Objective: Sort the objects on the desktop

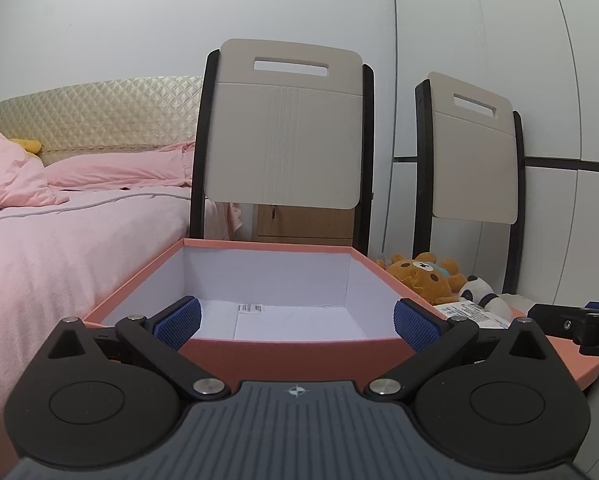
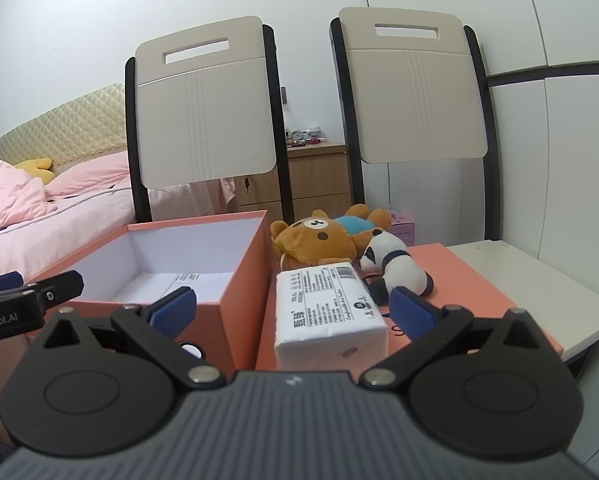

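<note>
Facing an orange box [image 1: 259,350] with white inside, left gripper [image 1: 297,322] spread wide, blue pads to either side of the near wall, nothing clasped. Seen on the box floor: a small white label [image 1: 252,308], print too small to read. Cut off at the right edge of the left view: right gripper [image 1: 579,322], only one black finger and a bit of blue pad showing. Half hidden there behind the box wall: brown bear [image 1: 423,274], panda [image 1: 479,292] and a strip of tissue pack [image 1: 465,314].

Shown far better from the right wrist: right gripper [image 2: 293,310] also fully released, empty, tissue pack [image 2: 329,312] lying between and just beyond its pads on an orange lid [image 2: 479,280]. Pack printed with a barcode and dense small text, mostly illegible. Bear [image 2: 315,242] on its back behind the pack, touching the panda [image 2: 395,266], which lies on its side on the lid. Lid resting on a pale chair seat [image 2: 559,288], just right of the box [image 2: 243,300]. Partly blocked low on the box front: a white round shape, unclear what.

Left gripper [image 2: 27,292] entering at the left edge, body cut off, lettering reading "nRobot.AI". Part of a hand at the lower left corner, mostly out of frame.

Behind: two chair backs [image 2: 203,120], a wooden cabinet [image 2: 319,176] carrying small unclear items, a bed [image 2: 39,220] with pink bedding, a pink box [image 2: 401,226] mostly hidden behind the bear.
</note>
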Available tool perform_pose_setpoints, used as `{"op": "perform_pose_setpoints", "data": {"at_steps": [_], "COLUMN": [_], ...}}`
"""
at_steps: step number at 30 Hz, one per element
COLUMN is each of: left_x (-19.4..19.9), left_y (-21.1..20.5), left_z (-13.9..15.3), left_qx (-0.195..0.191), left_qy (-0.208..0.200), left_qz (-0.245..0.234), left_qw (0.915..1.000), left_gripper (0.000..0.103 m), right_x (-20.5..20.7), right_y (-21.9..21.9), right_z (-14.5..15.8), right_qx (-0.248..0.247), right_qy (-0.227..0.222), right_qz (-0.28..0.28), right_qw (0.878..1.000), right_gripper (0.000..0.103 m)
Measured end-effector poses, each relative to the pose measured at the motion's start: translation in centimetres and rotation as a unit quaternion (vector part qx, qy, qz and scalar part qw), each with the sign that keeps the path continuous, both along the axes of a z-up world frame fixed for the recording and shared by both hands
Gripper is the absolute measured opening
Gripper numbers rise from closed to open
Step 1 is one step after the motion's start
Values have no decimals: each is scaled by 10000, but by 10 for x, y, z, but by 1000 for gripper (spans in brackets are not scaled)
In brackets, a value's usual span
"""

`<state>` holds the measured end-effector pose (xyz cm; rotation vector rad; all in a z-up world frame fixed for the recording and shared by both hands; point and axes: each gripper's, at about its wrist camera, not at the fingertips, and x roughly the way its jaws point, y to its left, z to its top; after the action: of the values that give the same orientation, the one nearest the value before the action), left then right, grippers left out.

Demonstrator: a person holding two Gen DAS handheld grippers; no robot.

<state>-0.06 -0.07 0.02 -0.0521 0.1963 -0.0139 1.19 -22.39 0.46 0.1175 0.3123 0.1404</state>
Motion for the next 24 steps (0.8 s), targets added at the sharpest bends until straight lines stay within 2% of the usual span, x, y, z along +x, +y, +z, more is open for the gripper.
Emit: {"op": "perform_pose_setpoints", "data": {"at_steps": [24], "left_x": [-7], "left_y": [-1], "left_z": [-1], "left_qx": [154], "left_qy": [-91], "left_qz": [-97], "left_qw": [9998], "left_gripper": [103], "right_x": [6], "right_y": [-8], "right_z": [-4], "right_qx": [86], "right_qy": [85], "right_qz": [-60], "right_qw": [9999], "right_gripper": [103]}}
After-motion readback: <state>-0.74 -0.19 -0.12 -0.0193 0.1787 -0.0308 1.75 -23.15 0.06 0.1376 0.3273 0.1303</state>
